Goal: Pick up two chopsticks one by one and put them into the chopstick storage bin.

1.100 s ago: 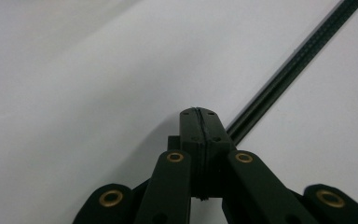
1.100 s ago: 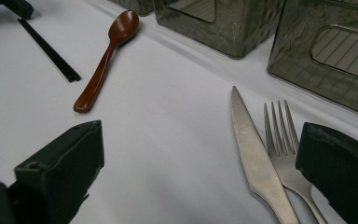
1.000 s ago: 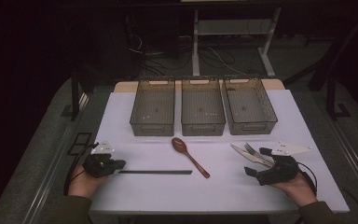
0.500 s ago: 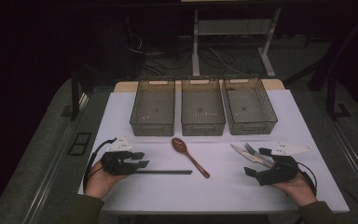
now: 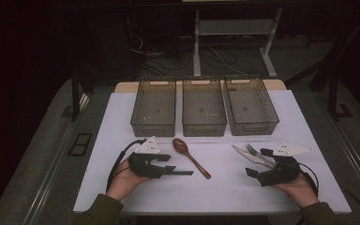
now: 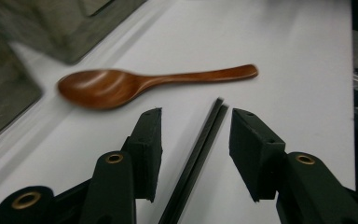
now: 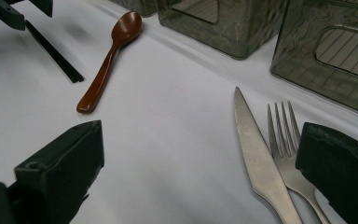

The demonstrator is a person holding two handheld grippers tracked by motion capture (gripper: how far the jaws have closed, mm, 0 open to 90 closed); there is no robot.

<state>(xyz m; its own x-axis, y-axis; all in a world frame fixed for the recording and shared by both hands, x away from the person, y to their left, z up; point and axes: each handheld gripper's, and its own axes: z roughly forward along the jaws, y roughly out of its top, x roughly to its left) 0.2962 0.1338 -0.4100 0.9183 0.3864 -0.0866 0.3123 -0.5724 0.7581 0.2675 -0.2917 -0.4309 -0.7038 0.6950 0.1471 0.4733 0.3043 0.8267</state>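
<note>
Left gripper (image 5: 171,168) sits low over the white table (image 5: 225,187), on the person's left side, pointing toward the centre. Its jaws have just been opening and now stand partly apart. A pair of black chopsticks (image 6: 196,154) lies on the table in the gap between them; in the left gripper view the pads stand clear of the sticks on both sides, so nothing is gripped. The chopstick tips reach just past the jaws, stopping short of the wooden spoon (image 6: 135,85).

The spoon lies diagonally near the table centre, bowl toward the bins, handle toward the person. It is apart from the chopsticks and not touching either gripper.

Right gripper (image 5: 257,164) rests on the person's right side of the table, jaws wide apart and holding nothing. In the right gripper view a metal knife (image 7: 258,158) and a metal fork (image 7: 289,154) lie side by side between the jaws, closer to the right-hand jaw; the fork's handle end runs under that jaw's edge, and contact can't be judged. Knife blade tip and fork tines point toward the bins.

Three clear grey bins (image 5: 204,125) stand in a row at the far edge of the table, beyond all the cutlery. Small specks show on their floors, too small to identify.
</note>
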